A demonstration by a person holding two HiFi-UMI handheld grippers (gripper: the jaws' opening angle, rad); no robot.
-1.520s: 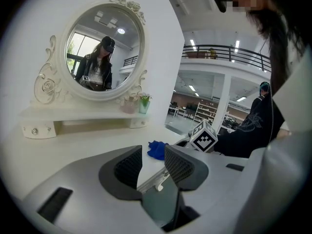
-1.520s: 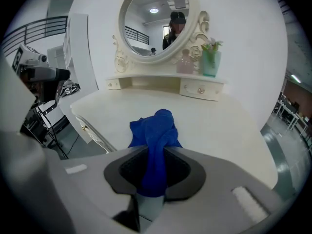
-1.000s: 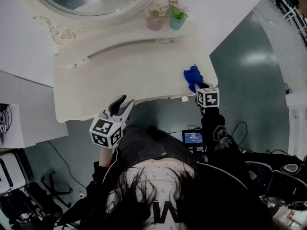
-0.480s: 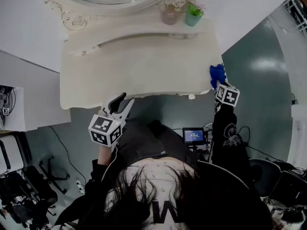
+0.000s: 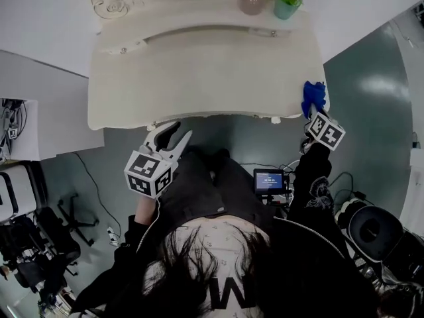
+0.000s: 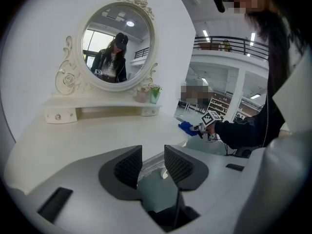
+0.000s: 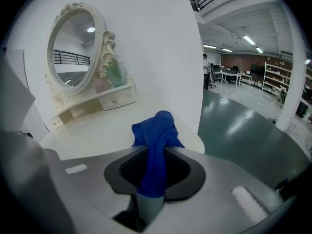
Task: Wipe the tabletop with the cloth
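Note:
A bunched blue cloth (image 5: 313, 97) (image 7: 156, 140) sits at the right front corner of the cream tabletop (image 5: 199, 88), and my right gripper (image 5: 314, 115) (image 7: 155, 167) is shut on it. From the left gripper view the blue cloth (image 6: 186, 126) shows far off at the table's right edge. My left gripper (image 5: 169, 138) (image 6: 153, 165) hangs open just off the table's front edge, nothing between its fingers.
A round mirror (image 6: 117, 45) in an ornate frame stands at the back on a raised shelf (image 5: 199, 22). A pink jar (image 5: 252, 0) and a green pot (image 5: 287, 5) stand on that shelf at the right. A small screen (image 5: 268, 179) lies on the floor below.
The right gripper with the blue cloth has slid right along the tabletop to its right front corner. The left gripper has stayed near the front edge, open.

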